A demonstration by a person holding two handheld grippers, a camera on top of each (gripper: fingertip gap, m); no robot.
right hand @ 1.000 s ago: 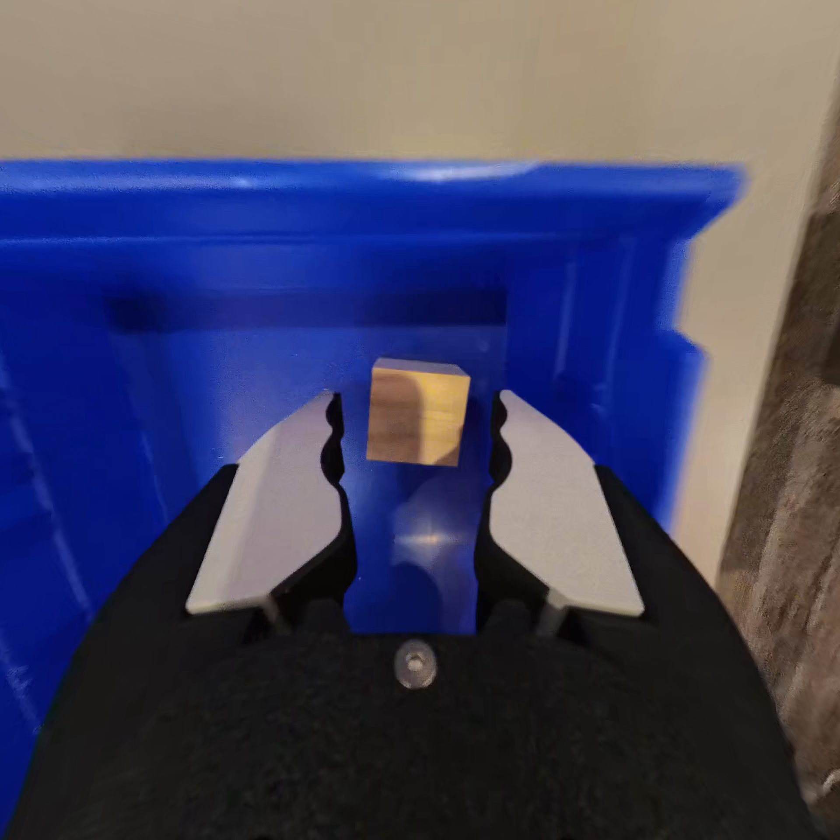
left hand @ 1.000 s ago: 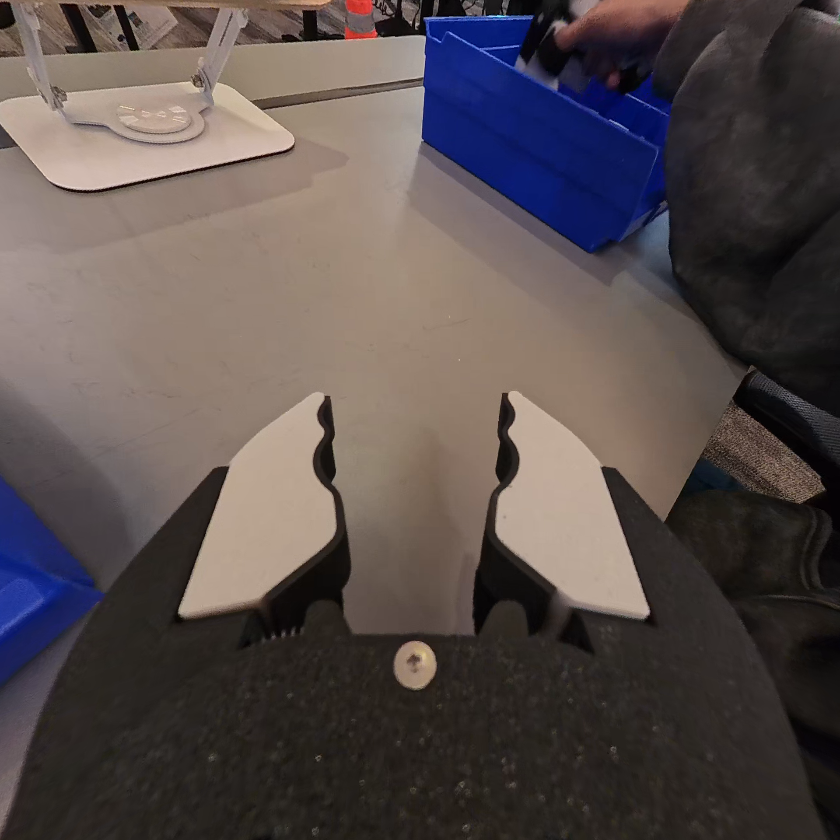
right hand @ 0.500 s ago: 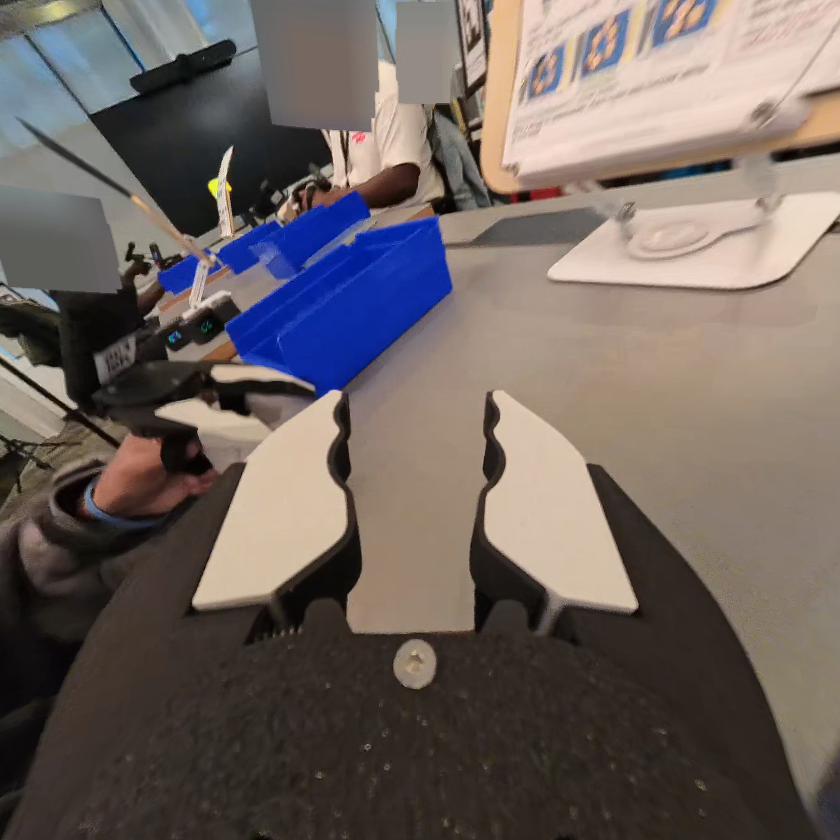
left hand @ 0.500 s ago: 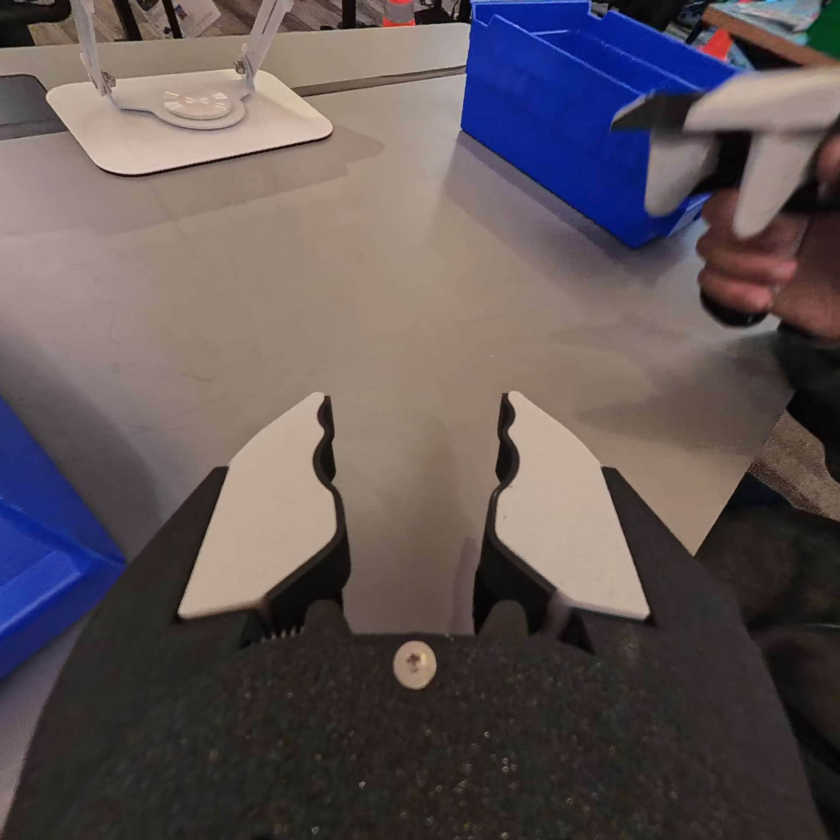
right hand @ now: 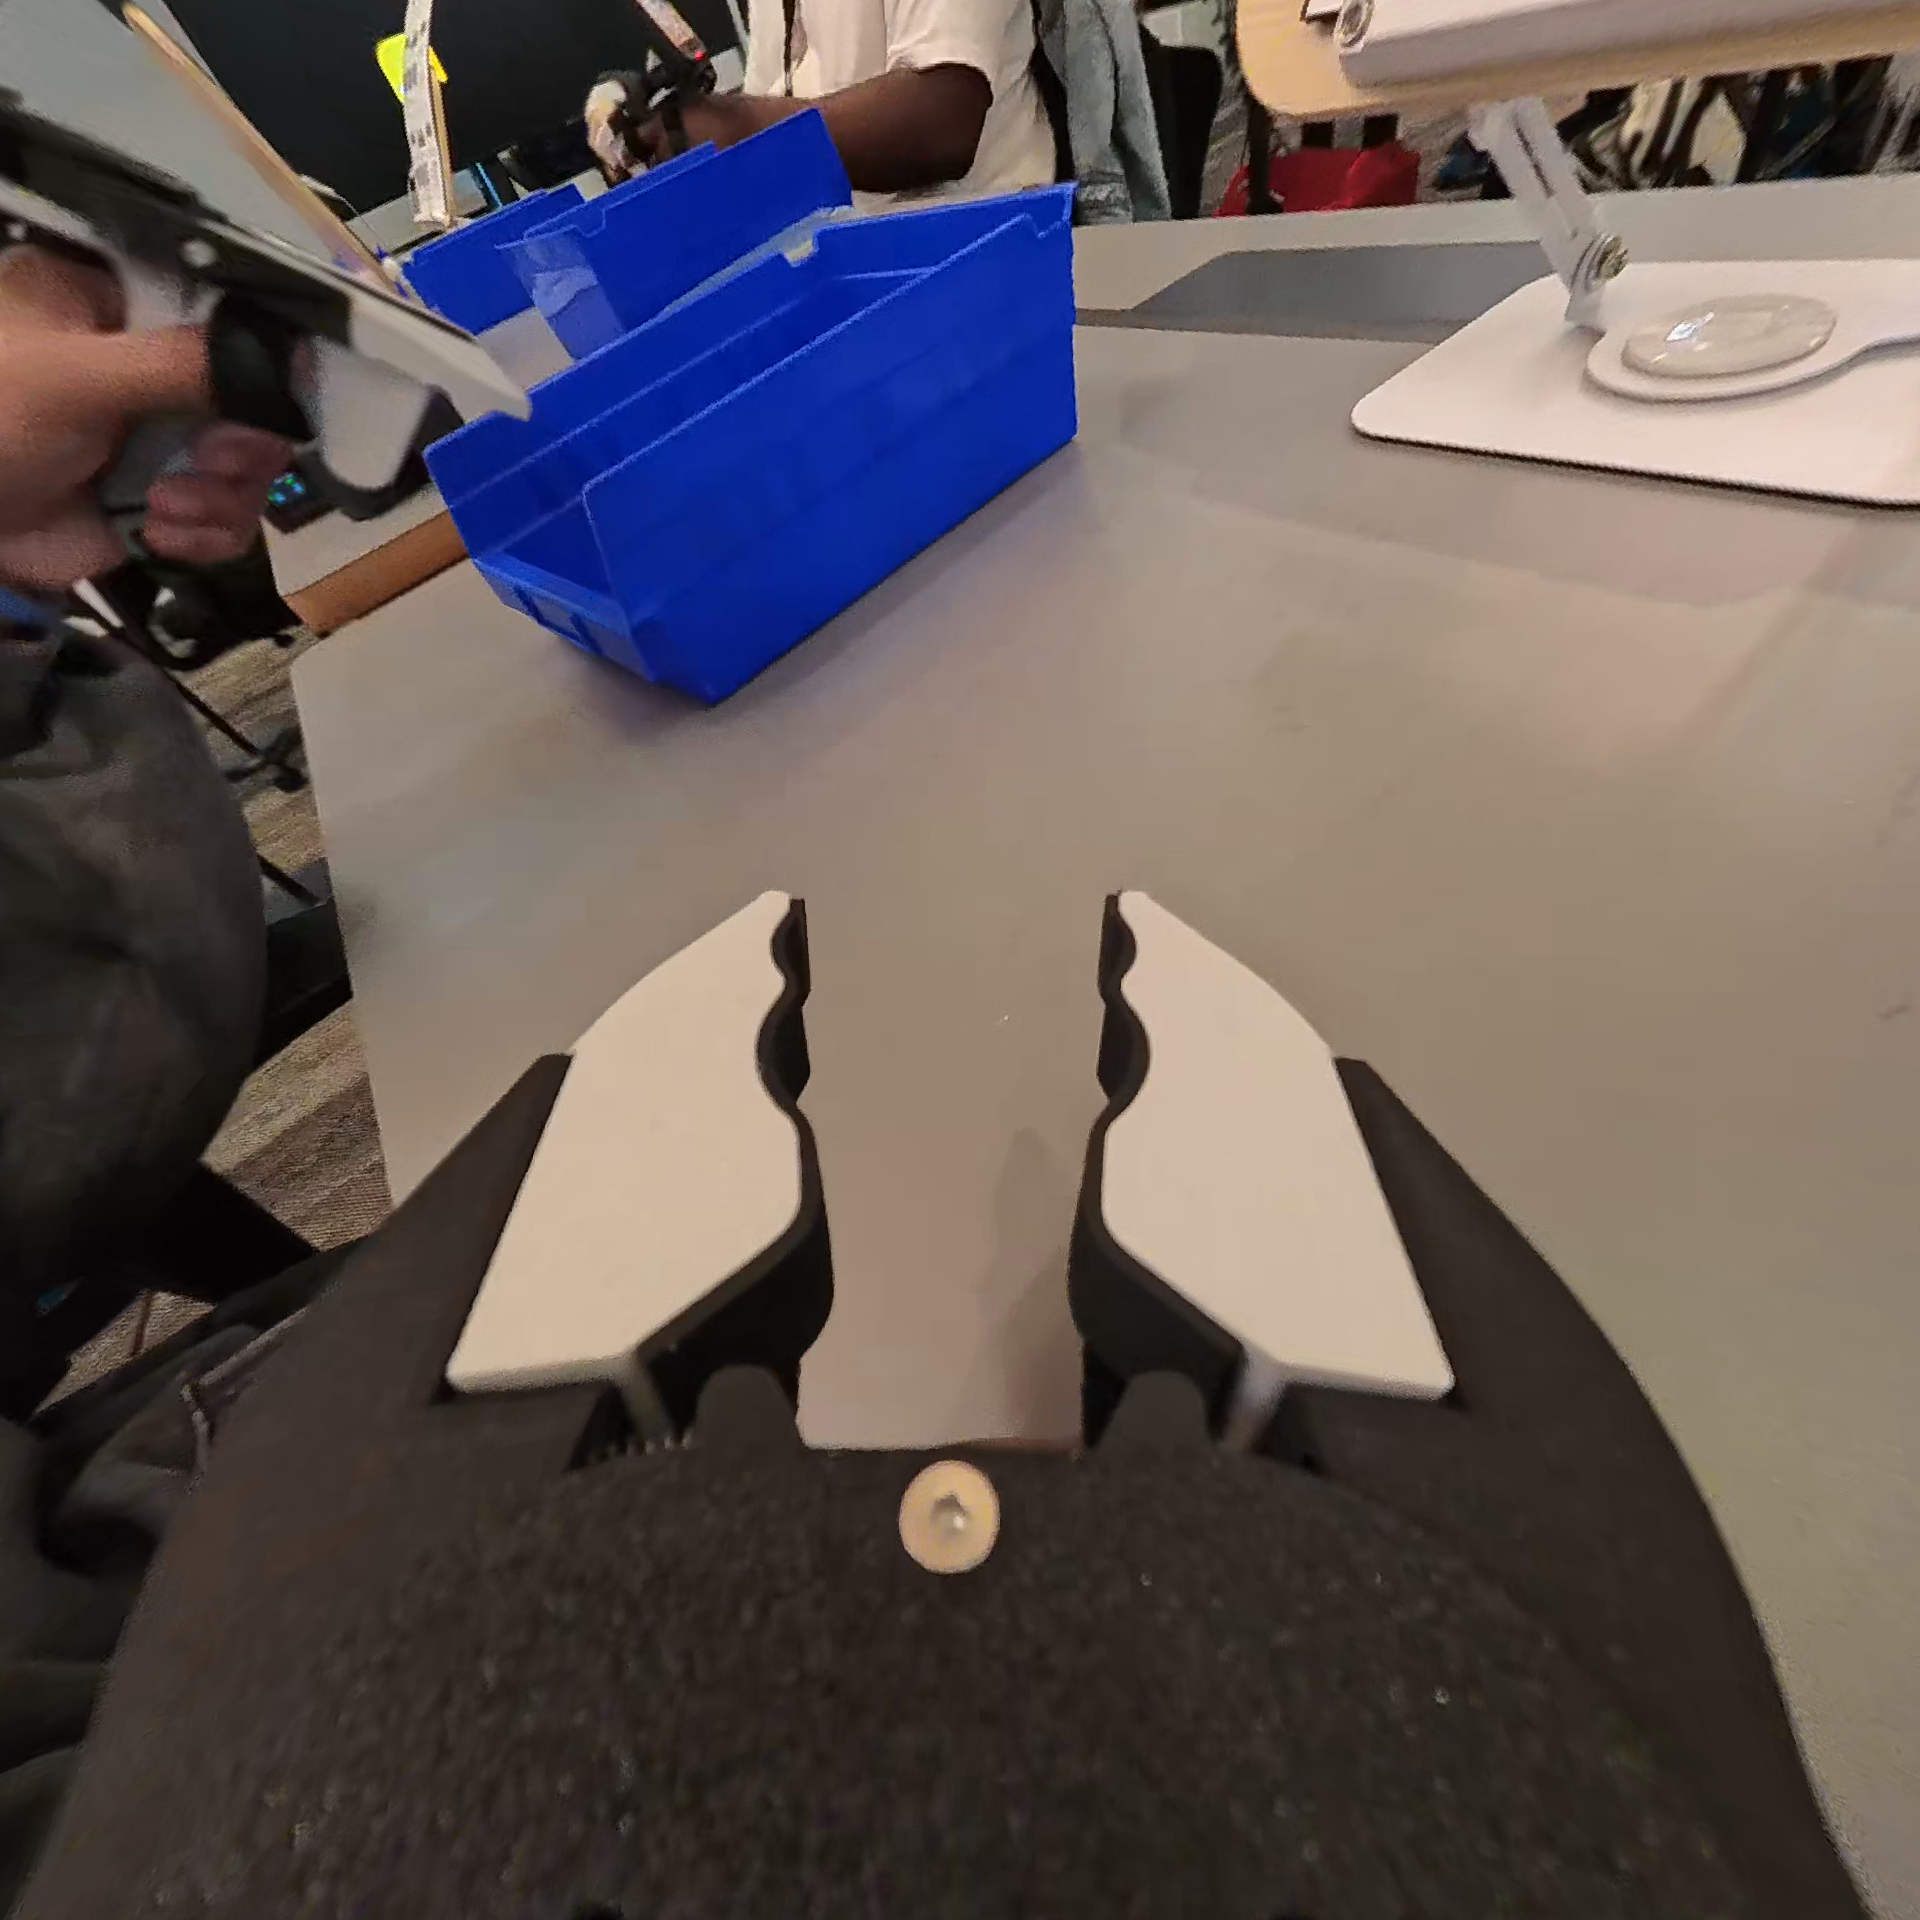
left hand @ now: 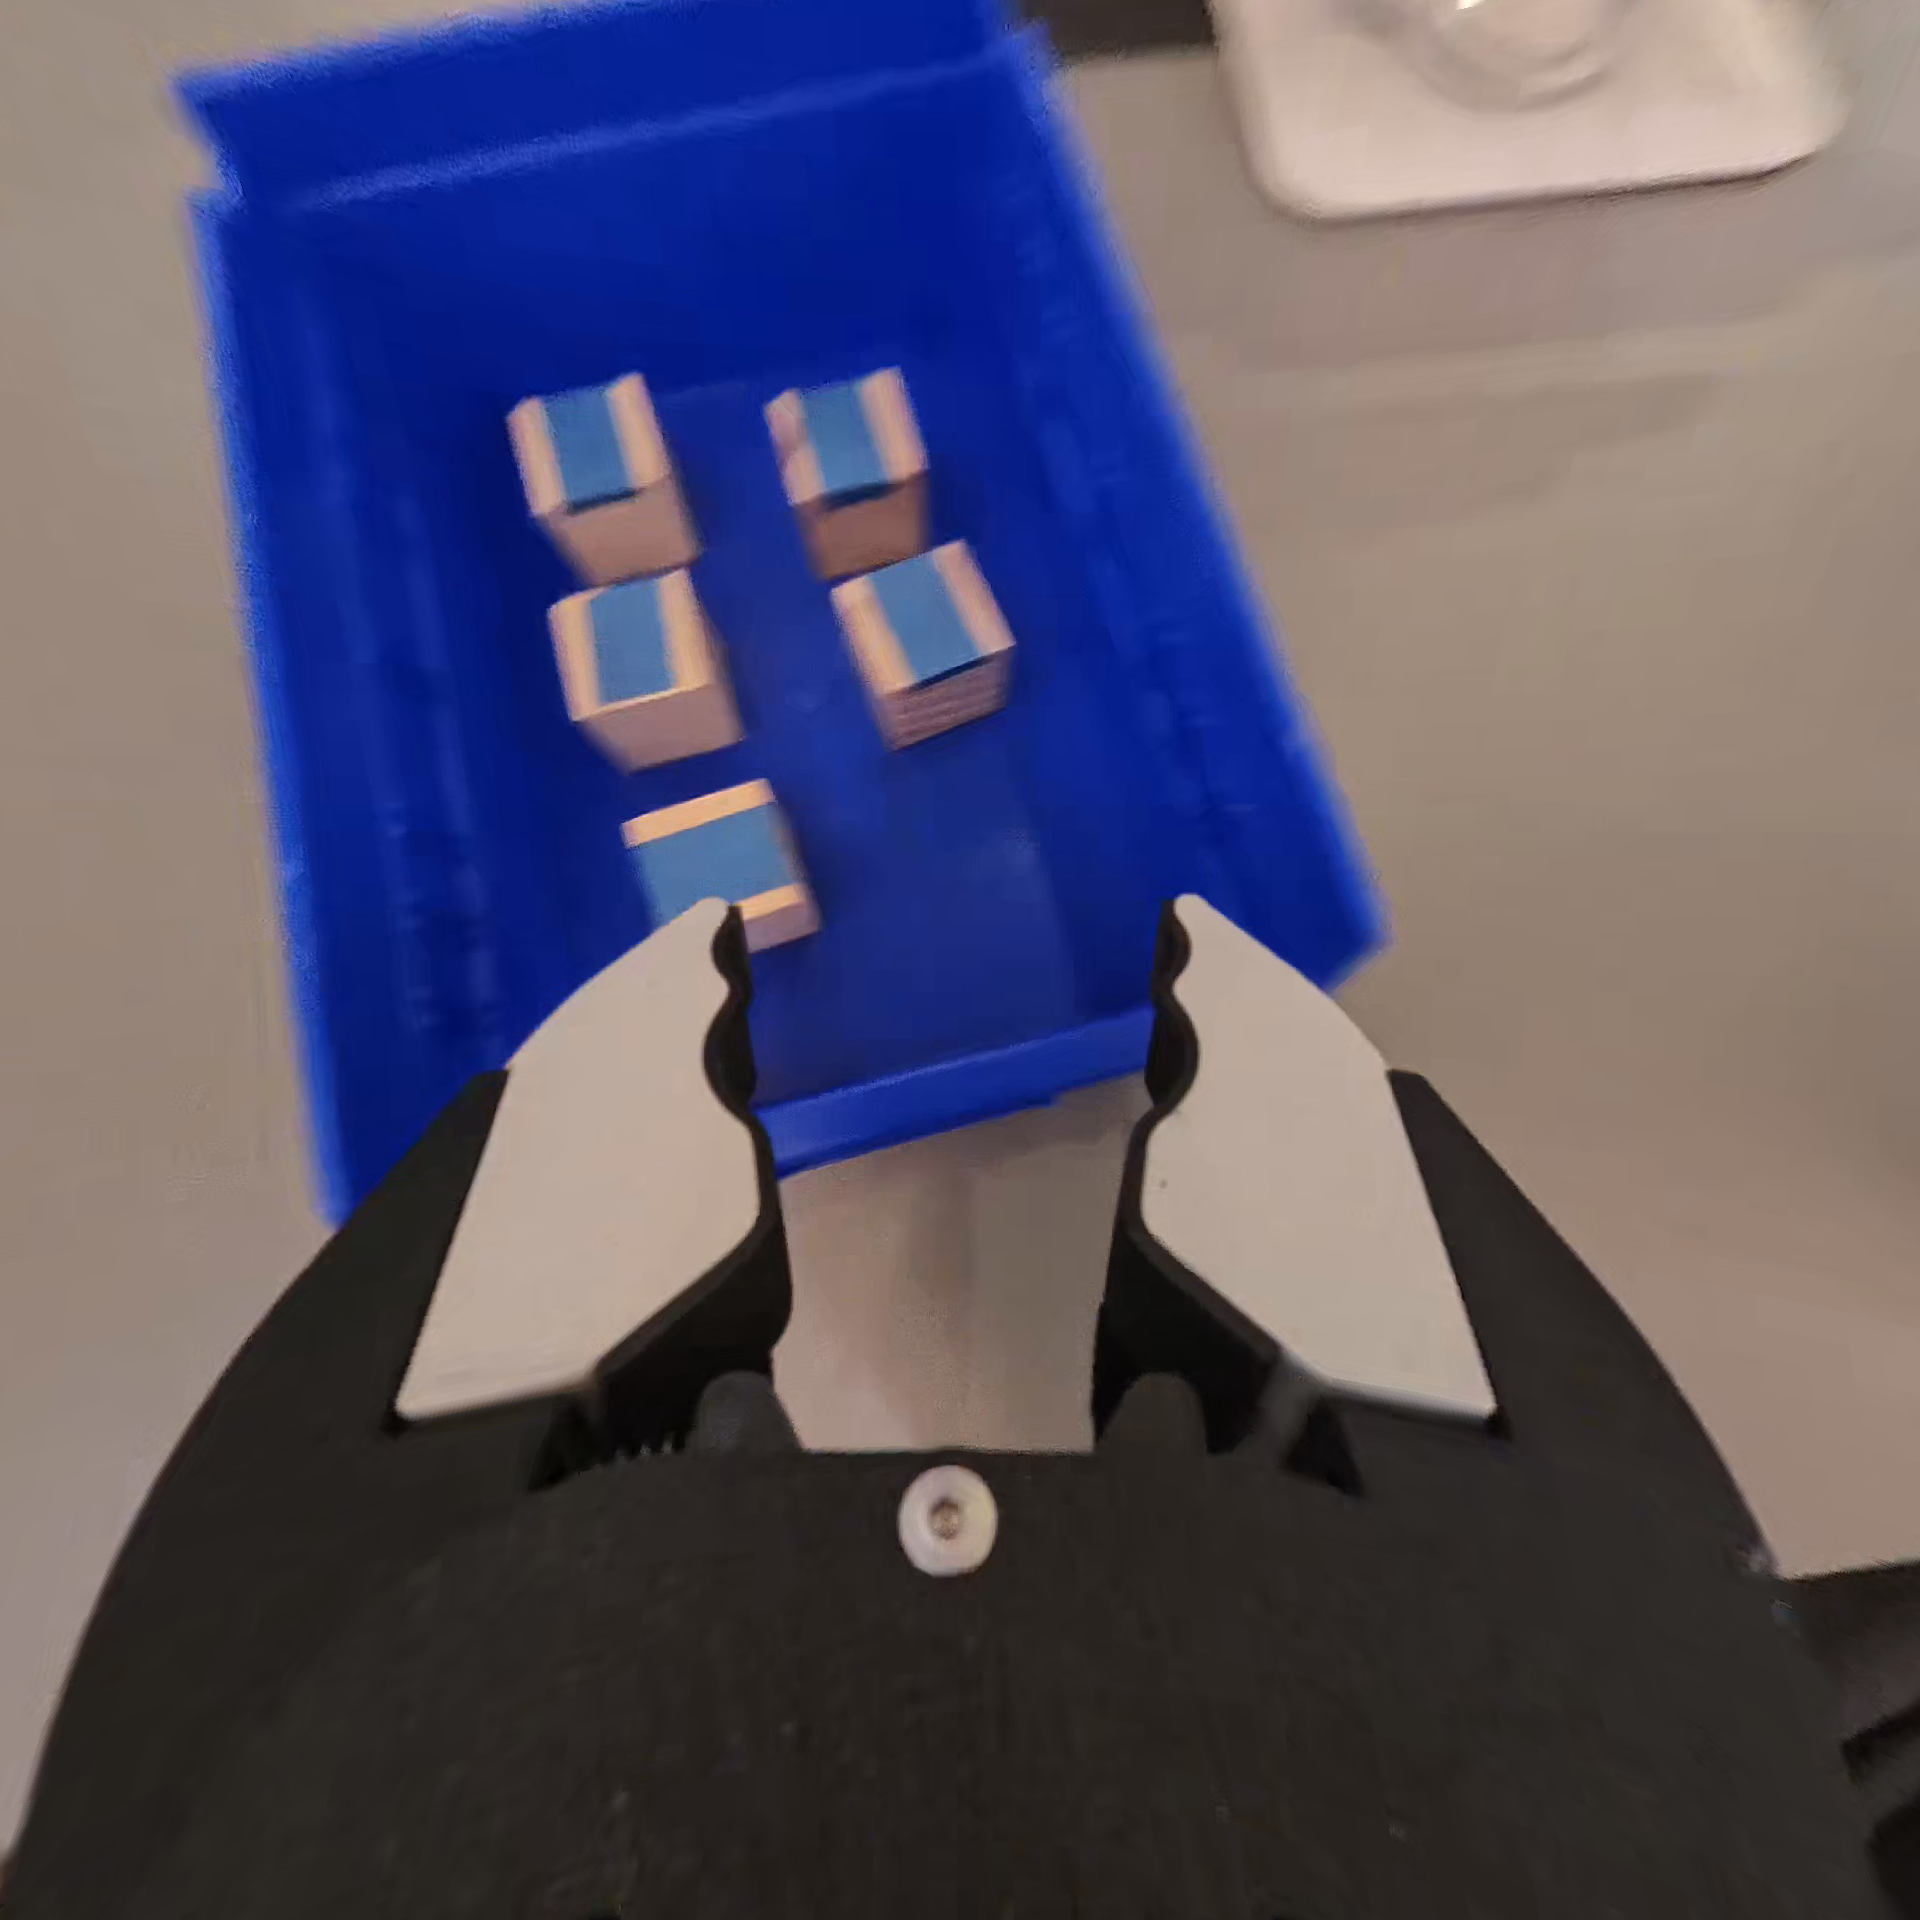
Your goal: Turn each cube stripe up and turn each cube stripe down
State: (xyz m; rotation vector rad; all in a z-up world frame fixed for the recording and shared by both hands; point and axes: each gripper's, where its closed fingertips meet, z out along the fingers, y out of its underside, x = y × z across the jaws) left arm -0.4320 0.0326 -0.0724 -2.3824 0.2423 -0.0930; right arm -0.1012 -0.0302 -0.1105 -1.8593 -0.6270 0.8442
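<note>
Cubes (left hand: 717,868) are all sitting stripe-up inside the blue bin (left hand: 1195,644), five of them. Left hand-held gripper (left hand: 951,914) is hovering open over the bin's near edge, right hand-held gripper (right hand: 951,904) is idling open over the worktop (right hand: 1351,779). I'd be squaring up on the nearest cube's plain sides before tipping it.

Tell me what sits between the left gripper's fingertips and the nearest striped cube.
Nothing: in the left wrist view, the left gripper hangs open over the blue bin; only bare bin floor separates it from the nearest cube.
</note>
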